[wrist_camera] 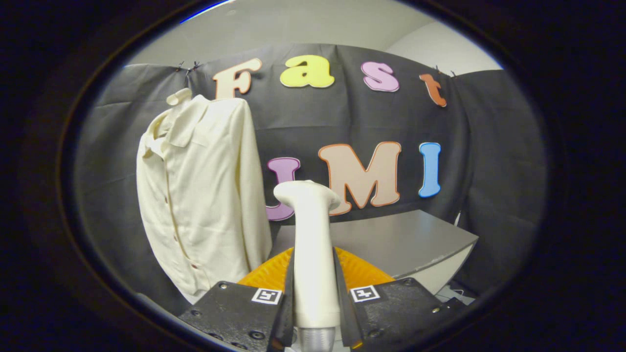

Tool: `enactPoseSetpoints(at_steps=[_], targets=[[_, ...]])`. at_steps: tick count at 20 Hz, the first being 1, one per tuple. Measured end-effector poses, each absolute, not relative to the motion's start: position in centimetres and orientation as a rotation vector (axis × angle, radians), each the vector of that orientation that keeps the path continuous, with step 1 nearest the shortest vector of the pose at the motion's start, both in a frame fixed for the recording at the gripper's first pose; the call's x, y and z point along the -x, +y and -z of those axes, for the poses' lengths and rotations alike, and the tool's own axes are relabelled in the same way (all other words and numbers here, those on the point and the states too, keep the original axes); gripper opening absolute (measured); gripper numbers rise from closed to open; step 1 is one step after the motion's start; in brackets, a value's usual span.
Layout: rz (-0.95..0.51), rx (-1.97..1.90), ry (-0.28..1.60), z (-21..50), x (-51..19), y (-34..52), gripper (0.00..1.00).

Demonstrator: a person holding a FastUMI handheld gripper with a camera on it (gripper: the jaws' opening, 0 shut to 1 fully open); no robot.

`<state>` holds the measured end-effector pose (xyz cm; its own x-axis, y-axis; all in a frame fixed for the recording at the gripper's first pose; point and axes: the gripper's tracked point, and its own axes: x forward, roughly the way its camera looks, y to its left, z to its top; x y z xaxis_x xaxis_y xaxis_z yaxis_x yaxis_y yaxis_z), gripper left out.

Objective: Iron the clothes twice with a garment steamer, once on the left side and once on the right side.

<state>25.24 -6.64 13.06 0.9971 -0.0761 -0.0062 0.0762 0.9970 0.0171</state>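
The garment steamer [311, 254] stands upright between the fingers of the tongs [315, 298], its long axis running straight up from them, and its rounded head at the top bends over toward the cream shirt [203, 195]. Both fingers press against the sides of the steamer's handle, so the tongs are clamped on it. The shirt hangs ahead of the tongs and off to the steamer's left, against the black cloth wall, while an orange ribbed object [359, 271] sits just behind the handle, in front of the grey counter [406, 239].
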Motion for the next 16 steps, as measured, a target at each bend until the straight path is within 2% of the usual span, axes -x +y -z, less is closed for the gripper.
enactPoseSetpoints(at_steps=[7, 16], targets=[[0.116, -0.067, -0.063, -14.2, -18.2, 4.8, 0.37], [0.008, -0.009, -0.036, -13.4, -17.9, 18.6, 0.37]])
